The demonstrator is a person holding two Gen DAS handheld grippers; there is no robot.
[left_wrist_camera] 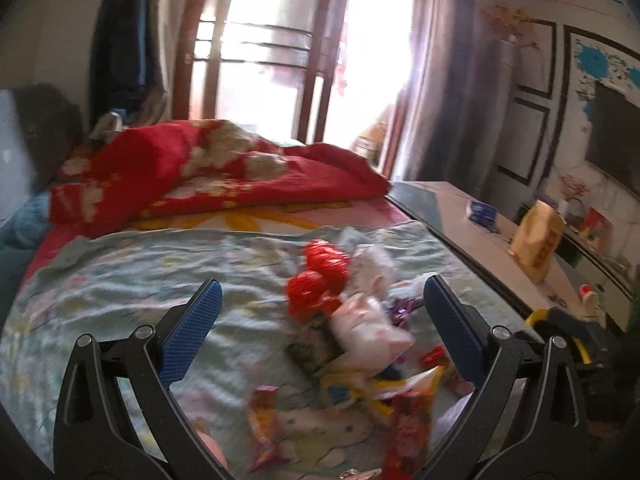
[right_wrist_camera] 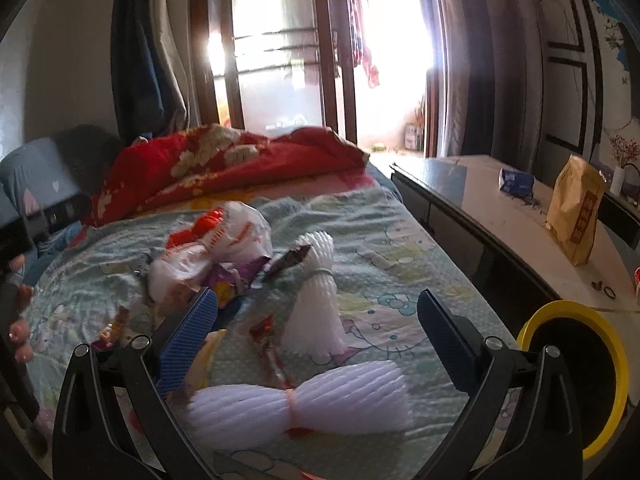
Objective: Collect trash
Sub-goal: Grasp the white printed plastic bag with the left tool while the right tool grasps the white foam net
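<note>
Wrist views: left tongs [left_wrist_camera: 320, 296], right tongs [right_wrist_camera: 318, 304] wide apart, empty, above wrappers [left_wrist_camera: 360, 376].

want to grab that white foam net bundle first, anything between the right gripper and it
Nothing visible. The right gripper is open, and the foam net bundle lies on the sheet just below its fingers. A red wrapper lies beside it.

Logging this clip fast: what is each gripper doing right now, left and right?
Left gripper: open, holding nothing, above the trash pile.
Right gripper: open, holding nothing, above the white foam net.
</note>
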